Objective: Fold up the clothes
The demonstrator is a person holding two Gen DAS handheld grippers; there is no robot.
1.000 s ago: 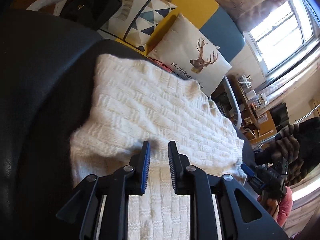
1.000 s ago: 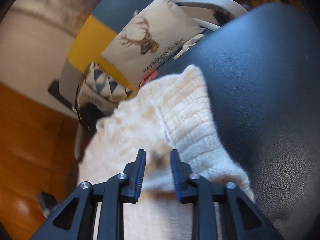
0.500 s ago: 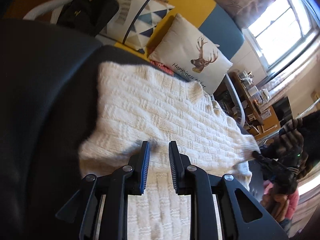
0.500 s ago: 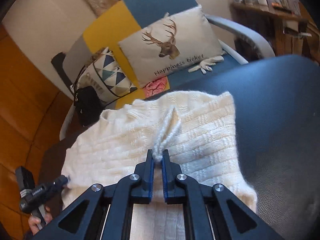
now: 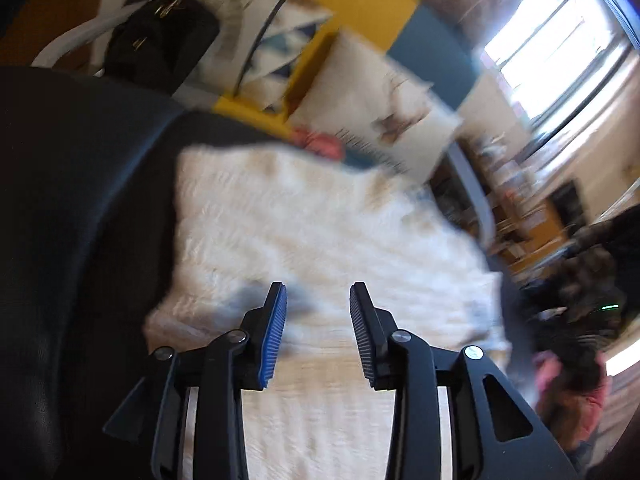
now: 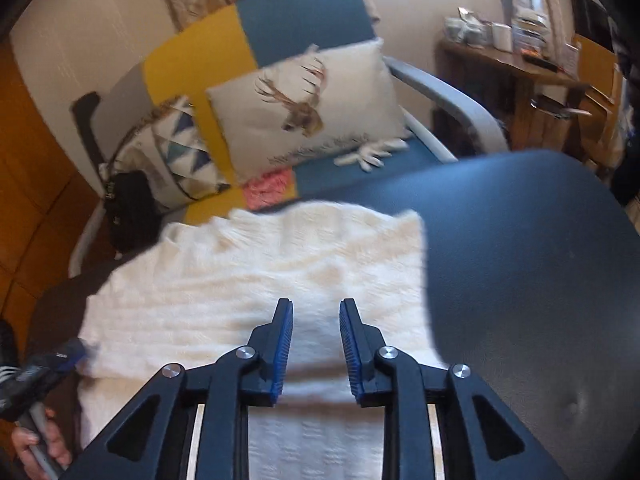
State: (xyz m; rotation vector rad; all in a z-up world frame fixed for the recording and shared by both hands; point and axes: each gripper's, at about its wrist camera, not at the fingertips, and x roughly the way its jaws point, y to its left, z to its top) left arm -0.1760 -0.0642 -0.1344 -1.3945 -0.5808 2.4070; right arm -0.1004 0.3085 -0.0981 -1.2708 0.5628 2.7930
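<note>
black counter (image 6: 540,264): carries folded cream knit sweater (image 6: 256,280), just in front of the deer cushion (image 6: 308,108) | left gripper (image 5: 318,312): over sweater, jaws apart, empty | right gripper (image 6: 316,328): over sweater, jaws apart, empty
</note>
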